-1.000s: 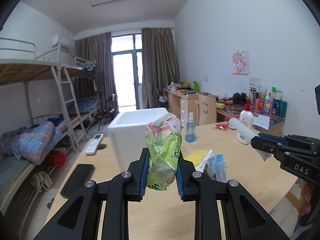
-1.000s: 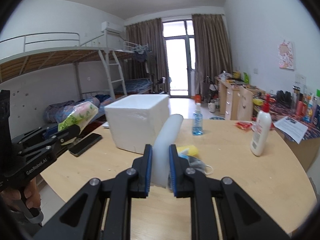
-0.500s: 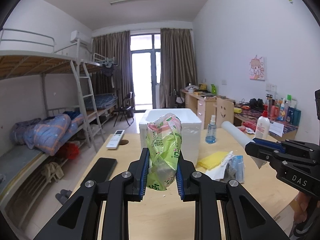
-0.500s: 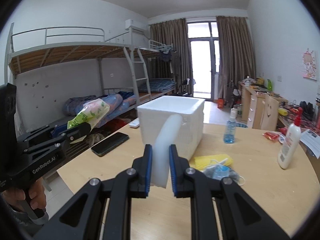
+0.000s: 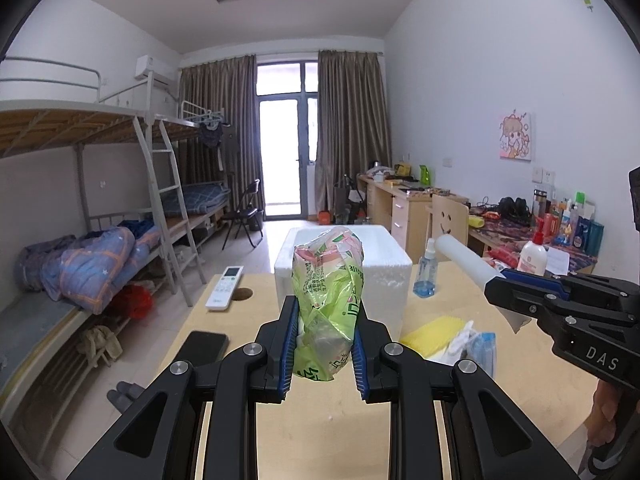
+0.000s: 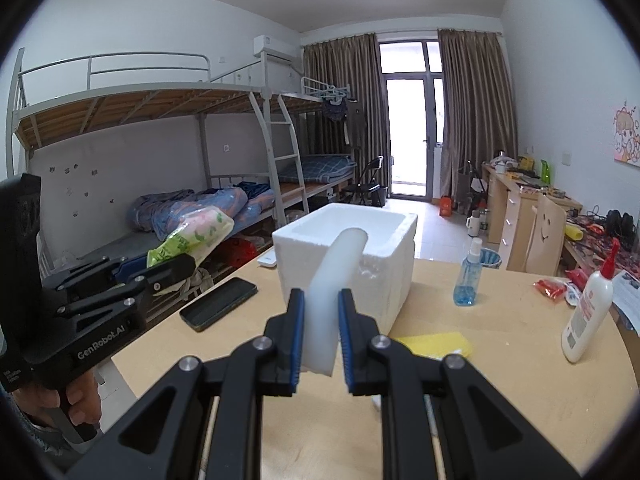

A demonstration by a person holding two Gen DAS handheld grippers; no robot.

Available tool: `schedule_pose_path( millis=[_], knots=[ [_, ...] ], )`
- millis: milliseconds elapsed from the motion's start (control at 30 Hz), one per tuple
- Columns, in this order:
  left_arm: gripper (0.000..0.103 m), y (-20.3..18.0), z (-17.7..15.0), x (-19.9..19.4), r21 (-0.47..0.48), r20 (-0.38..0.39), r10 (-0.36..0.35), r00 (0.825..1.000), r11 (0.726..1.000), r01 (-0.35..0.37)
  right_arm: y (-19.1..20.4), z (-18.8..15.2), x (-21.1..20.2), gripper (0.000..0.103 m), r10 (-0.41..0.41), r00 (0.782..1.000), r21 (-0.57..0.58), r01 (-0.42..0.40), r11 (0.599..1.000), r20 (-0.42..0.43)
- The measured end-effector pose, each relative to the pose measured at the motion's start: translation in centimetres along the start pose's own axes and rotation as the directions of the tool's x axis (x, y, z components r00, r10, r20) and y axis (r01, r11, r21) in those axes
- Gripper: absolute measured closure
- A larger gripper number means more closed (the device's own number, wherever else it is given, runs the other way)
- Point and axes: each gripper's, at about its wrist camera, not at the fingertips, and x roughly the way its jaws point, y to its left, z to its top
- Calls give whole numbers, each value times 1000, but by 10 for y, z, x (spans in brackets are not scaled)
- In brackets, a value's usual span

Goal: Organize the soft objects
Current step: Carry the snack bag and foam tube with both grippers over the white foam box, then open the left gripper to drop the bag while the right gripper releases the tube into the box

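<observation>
Box [image 5: 384,264] nearer; bag [image 5: 326,304] probably gripper-pinched [image 5: 323,354].

Legible markings:
- Right gripper [image 5: 496,292], side of the black body, left wrist view: white letters "DAS"
- Left gripper [image 6: 176,264], side of the black body, right wrist view: white lettering "GenRobot.AI"; the smaller lines below are too small to read
- Green plastic bag [image 5: 326,304]: printed green characters, not legible
</observation>
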Motion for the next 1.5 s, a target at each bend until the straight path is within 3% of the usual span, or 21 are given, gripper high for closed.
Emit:
schedule_pose_path(
  millis=[633,967,1500],
  knots=[
    [78,9,49,53,34,9,-50,999,998,50,-15,51,46,83,-20,1000,-1,20,1000,-18],
    [78,12,71,96,35,-36,-76,996,996,77,-18,69,65,83,-15,1000,-32,14,999,-3],
    [78,14,81,155,42,-109,-49,993,998,54,-34,79,110,83,-13,999,-41,11,999,-44]
  ],
)
